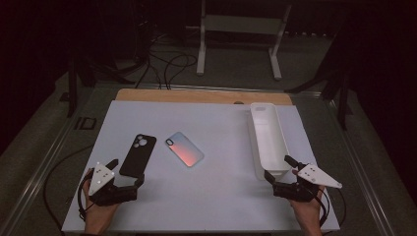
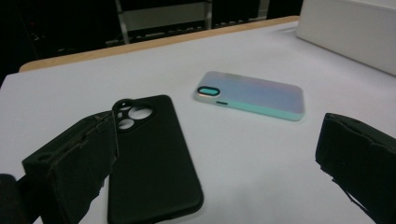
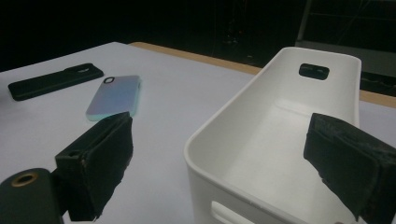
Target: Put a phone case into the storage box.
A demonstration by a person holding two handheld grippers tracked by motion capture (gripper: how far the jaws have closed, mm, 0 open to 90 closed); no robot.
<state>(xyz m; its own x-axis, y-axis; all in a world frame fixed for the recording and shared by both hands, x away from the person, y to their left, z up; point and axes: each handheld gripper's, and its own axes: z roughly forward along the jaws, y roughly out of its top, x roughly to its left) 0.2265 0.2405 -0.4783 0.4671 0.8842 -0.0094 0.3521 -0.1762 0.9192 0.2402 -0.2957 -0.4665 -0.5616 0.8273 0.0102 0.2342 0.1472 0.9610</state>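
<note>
Left gripper spread wide, empty, beside matte black phone case; right gripper spread wide at long white plastic bin.

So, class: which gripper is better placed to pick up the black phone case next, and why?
The left gripper, probably. Its open fingers sit right at the near end of the black phone case. The right gripper is across the table, at the white bin.
</note>
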